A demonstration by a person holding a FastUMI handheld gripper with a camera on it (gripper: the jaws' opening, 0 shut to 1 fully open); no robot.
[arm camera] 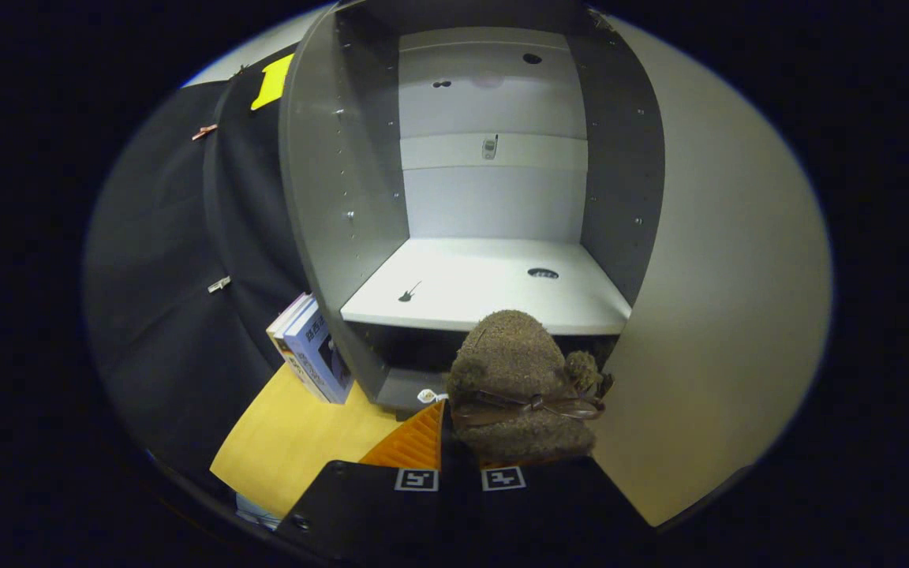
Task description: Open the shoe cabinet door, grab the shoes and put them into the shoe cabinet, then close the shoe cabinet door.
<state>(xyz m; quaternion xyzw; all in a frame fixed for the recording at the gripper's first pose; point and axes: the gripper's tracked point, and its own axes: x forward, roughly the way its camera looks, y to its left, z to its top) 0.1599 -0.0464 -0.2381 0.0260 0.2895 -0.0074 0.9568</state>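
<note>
A brown fuzzy shoe [516, 379] with a dark ribbon bow is held at my gripper [462, 442], both fingers closed on its heel end, toe pointing ahead. It hangs just in front of the open shoe cabinet [328, 197], level with the front lip of the white shelf [486, 284]. That shelf is bare apart from small holes. The cabinet door [731, 315] stands swung open to the right of the shoe. A second fuzzy piece [585, 371] peeks out beside the shoe, near the dark lower compartment.
Books [314, 351] lean against the cabinet's left side wall on a yellow wooden floor [289, 442]. Black cloth [178, 315] hangs to the left. A small white object [427, 395] lies at the cabinet base.
</note>
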